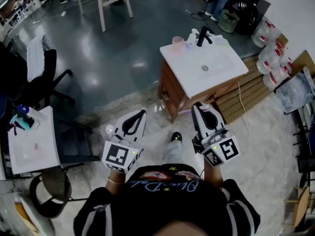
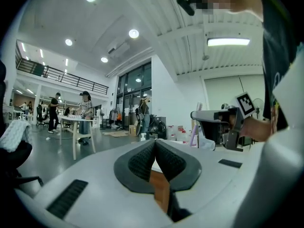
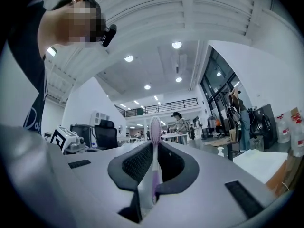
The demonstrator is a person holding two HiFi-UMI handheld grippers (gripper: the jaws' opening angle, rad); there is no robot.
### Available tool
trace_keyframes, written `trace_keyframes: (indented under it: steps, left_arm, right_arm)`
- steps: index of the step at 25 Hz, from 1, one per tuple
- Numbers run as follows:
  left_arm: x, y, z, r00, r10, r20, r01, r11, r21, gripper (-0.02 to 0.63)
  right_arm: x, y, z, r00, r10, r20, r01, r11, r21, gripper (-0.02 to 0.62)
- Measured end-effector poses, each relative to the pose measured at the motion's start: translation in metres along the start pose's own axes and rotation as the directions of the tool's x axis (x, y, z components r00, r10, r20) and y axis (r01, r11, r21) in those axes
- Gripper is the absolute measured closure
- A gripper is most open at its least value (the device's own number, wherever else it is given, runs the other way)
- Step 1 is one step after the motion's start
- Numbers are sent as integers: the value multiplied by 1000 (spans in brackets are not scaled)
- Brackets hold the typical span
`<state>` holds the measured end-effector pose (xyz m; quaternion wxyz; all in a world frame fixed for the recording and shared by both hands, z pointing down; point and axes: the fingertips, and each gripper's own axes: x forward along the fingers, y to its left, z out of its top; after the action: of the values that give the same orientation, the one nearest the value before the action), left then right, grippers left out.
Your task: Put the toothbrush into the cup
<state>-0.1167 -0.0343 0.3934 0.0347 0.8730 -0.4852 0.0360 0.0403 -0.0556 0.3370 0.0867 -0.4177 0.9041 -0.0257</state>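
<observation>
Toothbrush (image 3: 154,175) clamped upright in right claw (image 3: 155,148), bristle head poking above jaws. Left claw (image 2: 155,144) jaws pressed together. Both claws hover short of counter (image 1: 224,70); pink cup (image 1: 177,44) on counter's far corner, beside faucet (image 1: 203,36).

The lower handle of the purple-and-white plastic toothbrush (image 3: 153,175) is hidden inside the right claw (image 3: 155,146). In the head view, the translucent pink plastic cup (image 1: 177,44) is too small to show its contents.
</observation>
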Motion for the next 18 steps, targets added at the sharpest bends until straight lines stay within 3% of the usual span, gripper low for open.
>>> trace_keyframes:
  steps: [12, 18]
  left_arm:
    - [108, 2, 17, 1000, 14, 3, -14, 999, 45, 607]
    - [159, -1, 27, 1000, -10, 14, 10, 999, -33, 607]
  right_arm:
    - [49, -102, 3, 999, 45, 17, -46, 998, 41, 572]
    - [65, -150, 7, 998, 53, 26, -55, 998, 43, 572]
